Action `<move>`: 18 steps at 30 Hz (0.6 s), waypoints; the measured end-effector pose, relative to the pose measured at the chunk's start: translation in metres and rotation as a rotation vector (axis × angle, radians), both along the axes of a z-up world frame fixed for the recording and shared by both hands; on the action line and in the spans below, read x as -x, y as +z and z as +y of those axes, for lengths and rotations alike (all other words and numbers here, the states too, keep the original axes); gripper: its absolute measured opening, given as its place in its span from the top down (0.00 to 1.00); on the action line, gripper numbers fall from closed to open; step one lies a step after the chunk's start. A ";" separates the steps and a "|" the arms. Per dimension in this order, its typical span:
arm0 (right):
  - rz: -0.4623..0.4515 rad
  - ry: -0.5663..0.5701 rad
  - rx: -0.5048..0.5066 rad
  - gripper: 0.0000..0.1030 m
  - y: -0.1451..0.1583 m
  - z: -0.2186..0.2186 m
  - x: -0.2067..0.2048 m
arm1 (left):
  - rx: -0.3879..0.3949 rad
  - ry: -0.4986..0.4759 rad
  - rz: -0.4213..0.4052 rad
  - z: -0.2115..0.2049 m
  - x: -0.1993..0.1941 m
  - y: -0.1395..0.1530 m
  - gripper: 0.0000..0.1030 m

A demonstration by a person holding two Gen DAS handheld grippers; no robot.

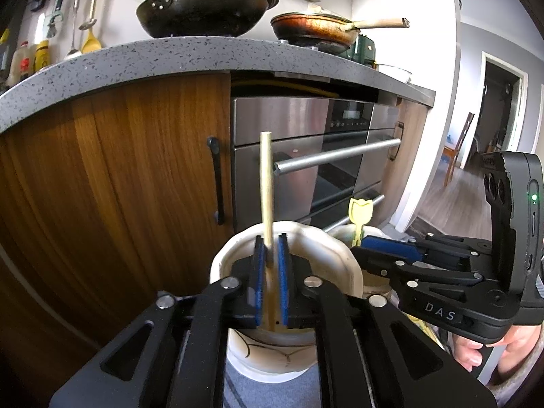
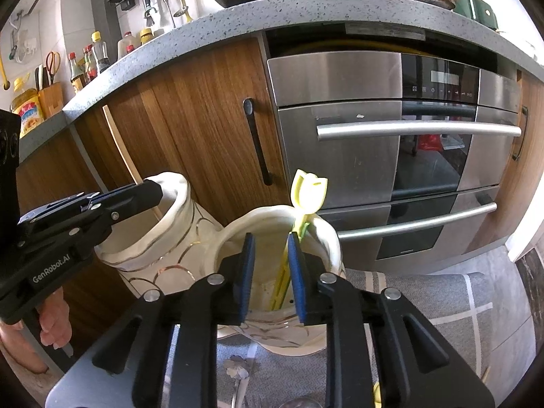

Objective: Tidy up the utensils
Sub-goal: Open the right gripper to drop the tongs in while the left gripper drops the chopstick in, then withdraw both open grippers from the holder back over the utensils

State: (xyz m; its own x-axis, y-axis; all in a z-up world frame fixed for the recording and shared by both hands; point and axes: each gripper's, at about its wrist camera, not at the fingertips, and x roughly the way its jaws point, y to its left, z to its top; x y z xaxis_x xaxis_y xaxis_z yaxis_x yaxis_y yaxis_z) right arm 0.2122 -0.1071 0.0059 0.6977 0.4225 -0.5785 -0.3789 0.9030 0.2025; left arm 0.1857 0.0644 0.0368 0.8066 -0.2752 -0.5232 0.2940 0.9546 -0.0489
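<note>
1. Two cream ceramic holders stand side by side on a grey cloth in front of a kitchen cabinet: the left holder [image 2: 163, 234] and the right holder [image 2: 272, 224], their rims near each other.
2. One wooden chopstick [image 1: 266, 183] stands nearly upright inside the left holder, its top end rising well above the rim.
3. One yellow tulip-topped utensil [image 2: 307, 190] stands in the right holder, leaning against the far side of the rim.
4. Above the left holder's mouth hangs the left gripper [image 1: 271, 268]; the chopstick passes between its blue pads, which stand slightly apart with a small gap on either side of the stick, so they do not pinch it.
5. Over the right holder sits the right gripper [image 2: 271, 272], its pads spread apart; the yellow stem runs close beside the right-hand pad, and whether it touches cannot be told, yet nothing is squeezed between the two.
6. Each wrist view shows the other tool from the side, with a person's hand [image 2: 54, 319] wrapped around the handle below it.
7. Some metal cutlery [image 2: 238, 370] lies on the grey cloth [image 2: 425, 306] just before the right holder.
8. Behind stand wooden cabinet doors [image 1: 119, 170], a stainless oven [image 2: 391, 156], and a speckled grey countertop [image 1: 170, 57] bearing a black wok [image 1: 204, 10] and a rusty pan [image 1: 316, 29].
</note>
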 end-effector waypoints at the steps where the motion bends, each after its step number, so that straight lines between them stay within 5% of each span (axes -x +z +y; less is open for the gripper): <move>1: -0.002 -0.001 -0.001 0.75 0.001 0.000 0.000 | 0.000 0.006 -0.002 0.000 0.000 0.000 0.80; 18: -0.031 -0.047 -0.031 0.41 0.029 -0.027 0.041 | 0.015 0.069 -0.080 0.009 0.026 0.036 0.47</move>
